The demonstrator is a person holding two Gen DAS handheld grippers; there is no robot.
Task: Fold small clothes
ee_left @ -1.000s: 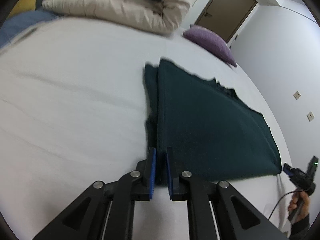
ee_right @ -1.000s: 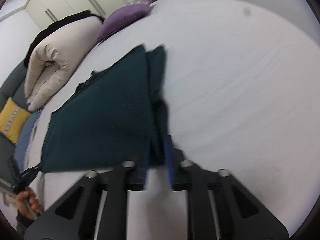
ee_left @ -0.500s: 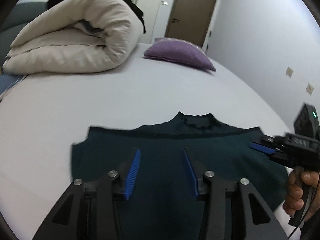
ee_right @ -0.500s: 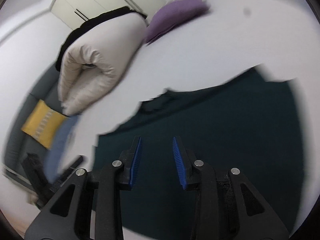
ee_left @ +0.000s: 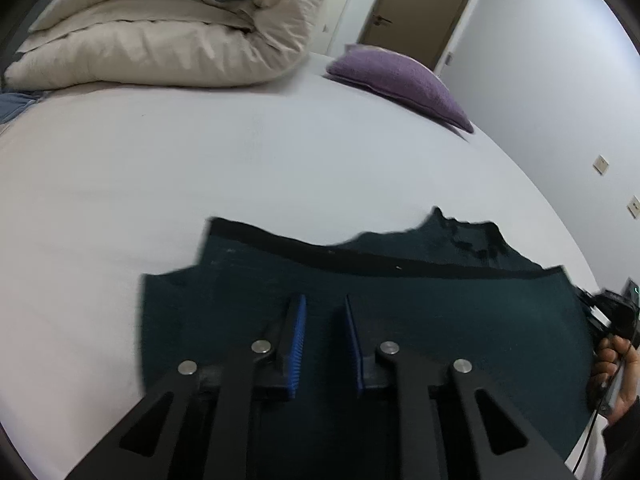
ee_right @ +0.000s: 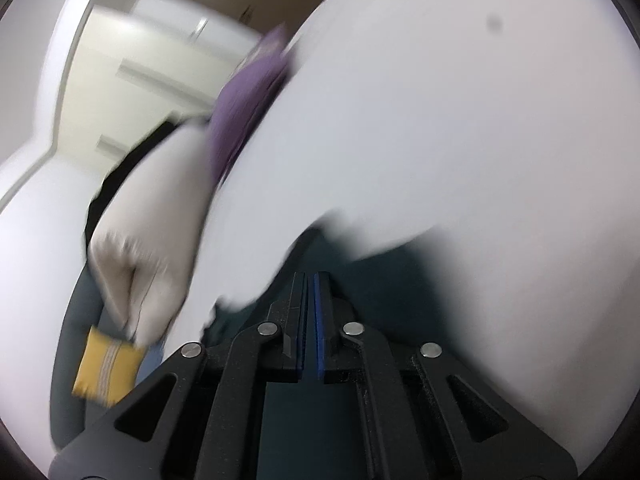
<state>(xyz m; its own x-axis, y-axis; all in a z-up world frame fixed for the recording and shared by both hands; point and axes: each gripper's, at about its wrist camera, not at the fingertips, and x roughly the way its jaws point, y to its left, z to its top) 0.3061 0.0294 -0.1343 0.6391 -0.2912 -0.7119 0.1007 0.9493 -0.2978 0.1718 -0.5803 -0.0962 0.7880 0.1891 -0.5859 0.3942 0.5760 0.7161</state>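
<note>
A: The dark green garment point(ee_left: 400, 320) lies spread flat on the near part of the white bed point(ee_left: 200, 160), right?

B: Yes. At far left sits the rolled cream duvet point(ee_left: 180, 28). The left gripper point(ee_left: 325, 316) hovers over the cloth's near middle, blue pads parted, nothing between them. Far right, a purple pillow point(ee_left: 400, 80).

A: And the right gripper point(ee_right: 311, 280)?

B: Its view is blurred; pads nearly together over the garment's edge. Whether cloth is pinched, I cannot tell.
</note>
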